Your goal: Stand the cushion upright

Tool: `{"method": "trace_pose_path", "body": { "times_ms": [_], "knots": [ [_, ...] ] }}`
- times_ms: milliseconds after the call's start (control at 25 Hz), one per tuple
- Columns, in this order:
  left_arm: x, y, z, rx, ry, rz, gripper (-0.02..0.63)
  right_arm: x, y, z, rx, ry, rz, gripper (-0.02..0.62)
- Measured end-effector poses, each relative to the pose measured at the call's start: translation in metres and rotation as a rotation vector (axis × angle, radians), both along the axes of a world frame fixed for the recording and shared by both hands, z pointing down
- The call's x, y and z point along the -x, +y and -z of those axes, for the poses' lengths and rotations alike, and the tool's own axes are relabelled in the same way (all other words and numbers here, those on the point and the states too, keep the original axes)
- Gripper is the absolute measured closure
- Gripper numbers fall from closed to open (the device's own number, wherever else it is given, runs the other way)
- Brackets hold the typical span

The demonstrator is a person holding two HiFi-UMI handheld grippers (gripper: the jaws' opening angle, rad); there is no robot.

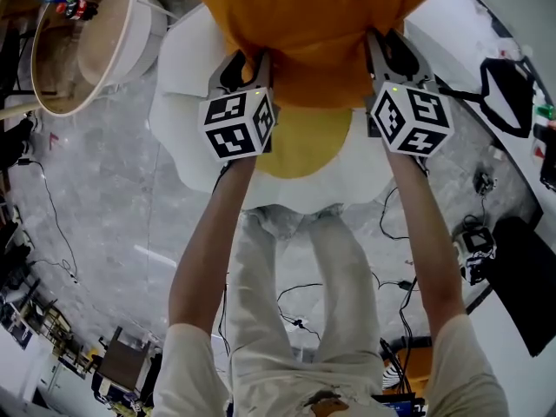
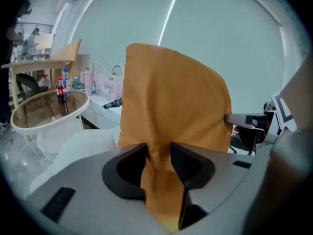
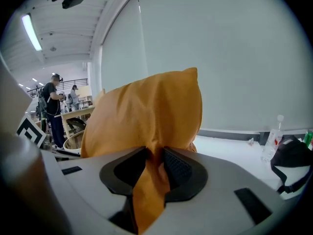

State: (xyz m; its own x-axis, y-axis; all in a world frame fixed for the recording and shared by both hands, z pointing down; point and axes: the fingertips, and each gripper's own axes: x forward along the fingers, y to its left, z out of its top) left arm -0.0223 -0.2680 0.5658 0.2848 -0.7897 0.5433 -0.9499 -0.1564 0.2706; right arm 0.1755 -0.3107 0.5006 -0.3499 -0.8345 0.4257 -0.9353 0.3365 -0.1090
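Observation:
An orange cushion (image 1: 304, 24) stands on a white padded chair (image 1: 187, 137), with its lower edge toward me. My left gripper (image 1: 248, 63) holds the cushion's left side and my right gripper (image 1: 391, 55) its right side. In the left gripper view the cushion (image 2: 171, 97) rises upright in front of the left gripper (image 2: 158, 155), and a bunched fold of orange fabric fills the narrow gap between the jaws. The right gripper view shows the same: the cushion (image 3: 146, 111) towers over the right gripper (image 3: 155, 158), with a fold of fabric pinched between the pads.
A round glass-topped table (image 1: 82, 42) stands left of the chair, with bottles (image 2: 61, 89) on it. A white counter at the right carries a black bag (image 1: 508, 94) and a water bottle (image 3: 271, 143). Cables (image 1: 295, 311) lie on the floor by my feet. People (image 3: 54, 106) stand far off.

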Motion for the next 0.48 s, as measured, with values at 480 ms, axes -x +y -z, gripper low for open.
{"method": "trace_pose_path", "body": {
  "times_ms": [480],
  "knots": [
    [0.001,0.028,0.015,-0.018,-0.022,-0.058,0.417,-0.011,0.03,0.011,0.016,0.012,-0.077,0.36]
  ]
}}
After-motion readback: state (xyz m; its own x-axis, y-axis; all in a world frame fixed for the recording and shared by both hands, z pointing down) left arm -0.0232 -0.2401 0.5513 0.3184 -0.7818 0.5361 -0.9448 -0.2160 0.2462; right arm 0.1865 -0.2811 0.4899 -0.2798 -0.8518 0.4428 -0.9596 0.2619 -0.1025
